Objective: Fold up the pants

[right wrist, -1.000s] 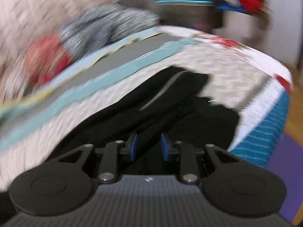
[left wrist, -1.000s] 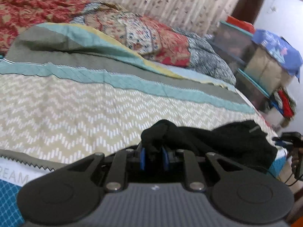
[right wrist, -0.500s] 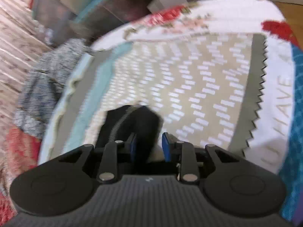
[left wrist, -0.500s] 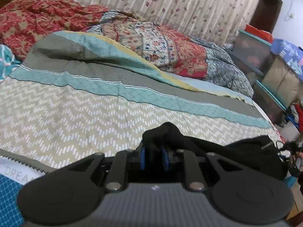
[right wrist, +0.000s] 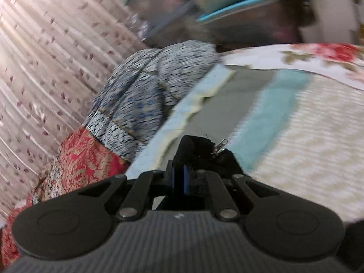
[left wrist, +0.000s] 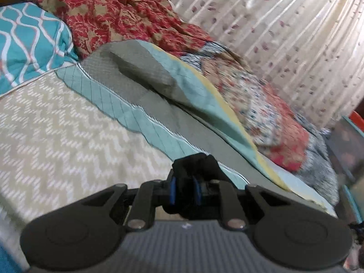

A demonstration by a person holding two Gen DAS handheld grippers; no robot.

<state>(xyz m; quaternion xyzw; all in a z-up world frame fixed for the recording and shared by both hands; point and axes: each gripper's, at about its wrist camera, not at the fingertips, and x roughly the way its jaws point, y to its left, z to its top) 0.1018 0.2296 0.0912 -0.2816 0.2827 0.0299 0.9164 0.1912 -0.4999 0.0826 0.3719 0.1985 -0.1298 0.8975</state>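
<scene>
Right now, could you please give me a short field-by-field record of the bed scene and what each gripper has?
surface: patterned bedspread with chevron, teal and grey bands
garment: black pants, a bunched part in each gripper
left gripper: jaws shut on the black fabric
right gripper: jaws have just been closing and now pinch the black fabric, a metal zipper pull showing beside them
bedding behind: red floral blanket, teal pillow
backdrop: leaf-print curtain
fold state: cannot tell; most of the pants is out of view
</scene>
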